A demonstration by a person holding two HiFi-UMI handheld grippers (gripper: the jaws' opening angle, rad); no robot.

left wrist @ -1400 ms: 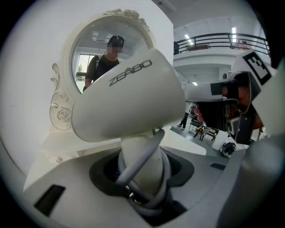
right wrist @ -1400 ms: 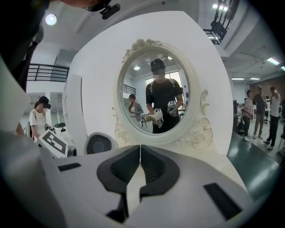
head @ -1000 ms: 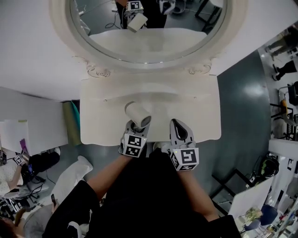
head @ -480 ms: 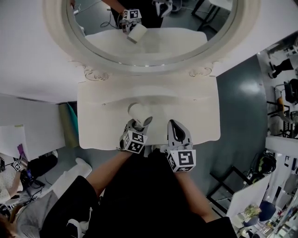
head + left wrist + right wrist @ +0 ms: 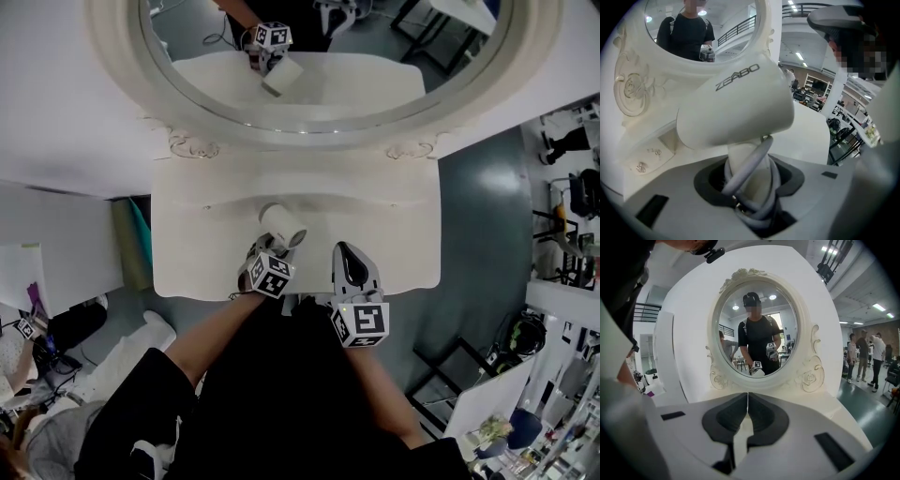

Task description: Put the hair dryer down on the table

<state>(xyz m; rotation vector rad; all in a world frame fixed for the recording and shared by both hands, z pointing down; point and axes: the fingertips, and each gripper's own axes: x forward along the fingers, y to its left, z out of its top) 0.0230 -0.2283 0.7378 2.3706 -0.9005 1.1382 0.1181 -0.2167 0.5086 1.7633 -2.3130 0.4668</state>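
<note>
A white hair dryer [image 5: 281, 225] [image 5: 736, 105] with a grey cord wound round its handle is held above the cream dressing table [image 5: 403, 234]. My left gripper [image 5: 265, 253] [image 5: 750, 187] is shut on the handle and cord, with the barrel pointing up and to the right. Over the table's front edge, to the right of the dryer, my right gripper [image 5: 349, 261] [image 5: 746, 418] is shut with nothing between its jaws. It faces the oval mirror [image 5: 757, 329].
The oval mirror [image 5: 319, 56] with its carved frame rises at the back of the table and reflects the dryer. A small drawer front with a knob [image 5: 644, 164] shows beside the dryer. Grey floor [image 5: 487, 206] lies to the right, with clutter at the edges.
The left gripper has carried the dryer slightly forward over the table and tilted its barrel more upright. The right gripper has kept its place beside it.
</note>
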